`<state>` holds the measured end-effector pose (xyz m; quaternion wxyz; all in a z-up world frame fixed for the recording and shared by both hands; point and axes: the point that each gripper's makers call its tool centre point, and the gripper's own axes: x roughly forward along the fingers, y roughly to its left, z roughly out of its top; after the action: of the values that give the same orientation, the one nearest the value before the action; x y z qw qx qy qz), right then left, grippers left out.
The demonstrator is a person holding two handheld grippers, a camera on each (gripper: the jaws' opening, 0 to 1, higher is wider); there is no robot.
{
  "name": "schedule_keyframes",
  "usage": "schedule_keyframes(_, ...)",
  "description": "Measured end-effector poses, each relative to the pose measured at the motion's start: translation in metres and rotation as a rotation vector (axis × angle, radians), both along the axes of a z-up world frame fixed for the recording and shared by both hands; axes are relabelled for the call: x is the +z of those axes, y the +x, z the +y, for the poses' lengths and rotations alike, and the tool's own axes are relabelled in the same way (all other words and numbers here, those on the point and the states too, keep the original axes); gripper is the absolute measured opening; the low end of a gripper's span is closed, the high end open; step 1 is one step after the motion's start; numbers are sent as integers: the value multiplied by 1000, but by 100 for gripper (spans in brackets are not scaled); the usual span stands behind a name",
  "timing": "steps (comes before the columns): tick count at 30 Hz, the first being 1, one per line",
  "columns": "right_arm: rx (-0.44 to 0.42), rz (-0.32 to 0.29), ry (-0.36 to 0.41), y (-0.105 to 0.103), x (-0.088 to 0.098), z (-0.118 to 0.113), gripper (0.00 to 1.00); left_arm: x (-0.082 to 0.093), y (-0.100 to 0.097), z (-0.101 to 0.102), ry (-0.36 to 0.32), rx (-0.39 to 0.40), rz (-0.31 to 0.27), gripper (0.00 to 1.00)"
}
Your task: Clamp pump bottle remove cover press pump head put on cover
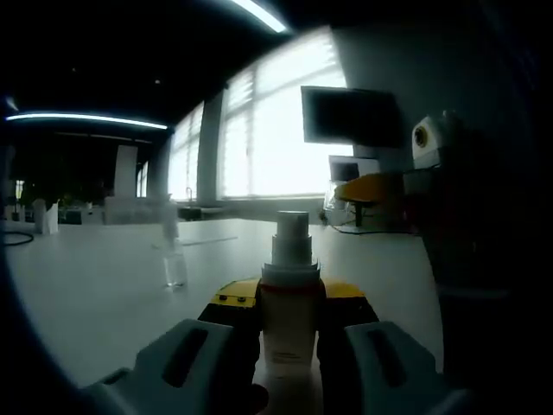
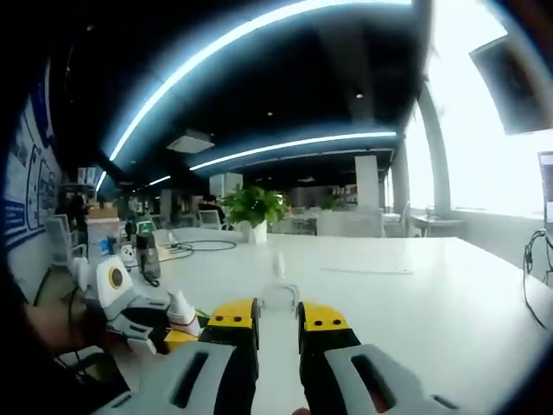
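Left gripper view low over white table (image 1: 104, 294), facing windows, right gripper view facing office, table shared.

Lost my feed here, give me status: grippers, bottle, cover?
Left gripper shut on pump bottle, pump head bare. Right gripper shut on clear cover. Left gripper seen from right gripper view, lower left. Nothing in the way.

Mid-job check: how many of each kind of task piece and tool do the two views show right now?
pump bottle: 1, between the left tool's jaws
clear cover: 1, standing on the table
tools: 2, the left tool and the right tool
Total: 4
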<state>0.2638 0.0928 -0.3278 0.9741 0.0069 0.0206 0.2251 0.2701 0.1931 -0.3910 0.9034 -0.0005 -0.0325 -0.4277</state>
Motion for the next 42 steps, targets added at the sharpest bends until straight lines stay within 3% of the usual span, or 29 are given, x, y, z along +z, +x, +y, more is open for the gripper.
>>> schedule_keyframes(18, 21, -15, 11, -5, 12, 8, 13, 0, 0, 0, 1, 1, -2, 15)
schedule_keyframes(42, 145, -25, 46, -23, 30, 61, 13, 0, 0, 0, 2, -1, -3, 15)
